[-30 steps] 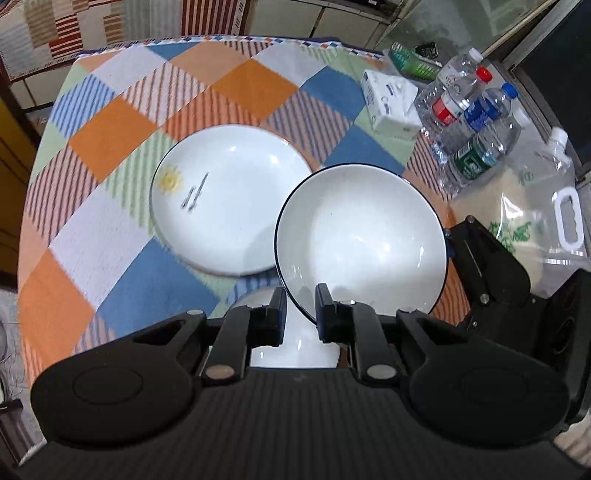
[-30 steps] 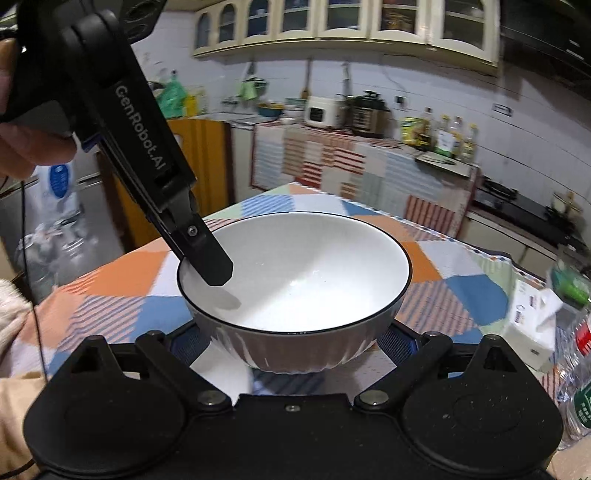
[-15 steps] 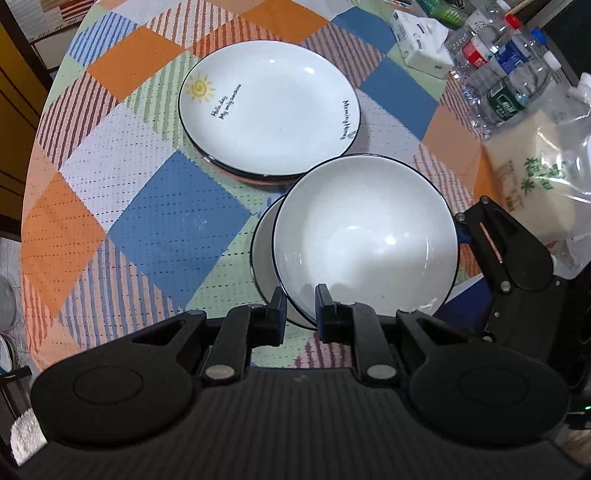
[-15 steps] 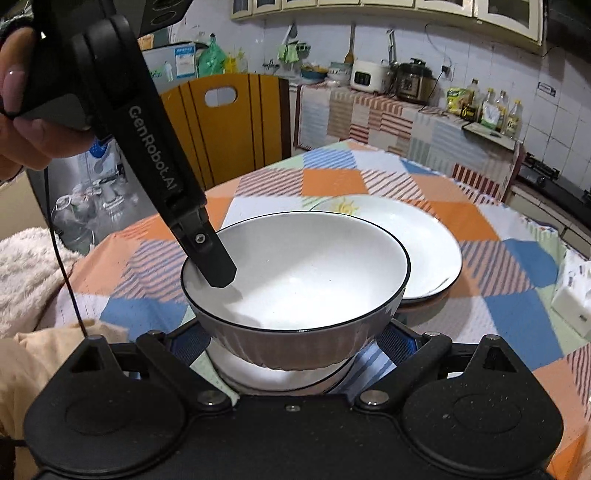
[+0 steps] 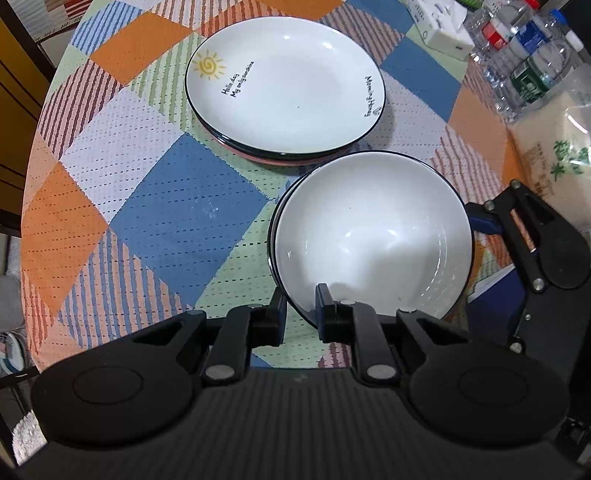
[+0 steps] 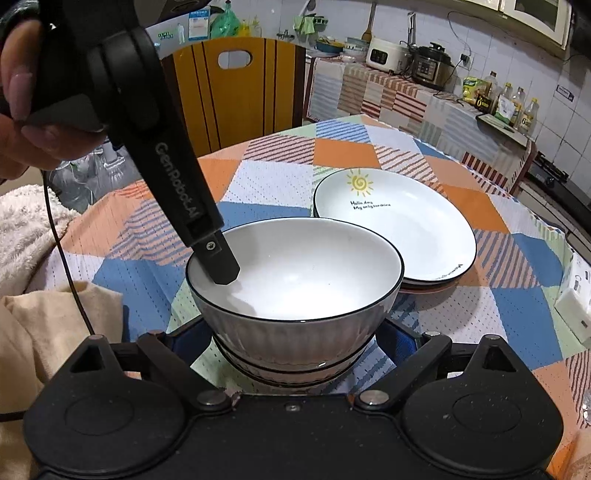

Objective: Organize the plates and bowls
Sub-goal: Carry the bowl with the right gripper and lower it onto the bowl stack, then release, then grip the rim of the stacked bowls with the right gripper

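A white bowl with a dark rim [image 5: 373, 236] [image 6: 295, 273] sits nested in other bowls [image 6: 288, 363] on the checked tablecloth. My left gripper [image 5: 300, 308] is shut on the bowl's near rim, one finger inside, one outside; it shows in the right wrist view [image 6: 216, 258]. My right gripper [image 6: 295, 332] holds the bowl's sides between its wide-spread fingers; it also shows in the left wrist view [image 5: 517, 229]. A stack of plates, the top one white with a sun drawing [image 5: 284, 88] [image 6: 395, 225], lies just beyond the bowls.
A tissue pack [image 5: 439, 22], several water bottles [image 5: 524, 55] and a plastic bag [image 5: 557, 158] stand at the table's right. A yellow chair back [image 6: 236, 88] is behind the table. Towels [image 6: 29, 236] lie at the left.
Both grippers have lowered the bowl from the air down into the bowls on the table. The plate stack has not moved.
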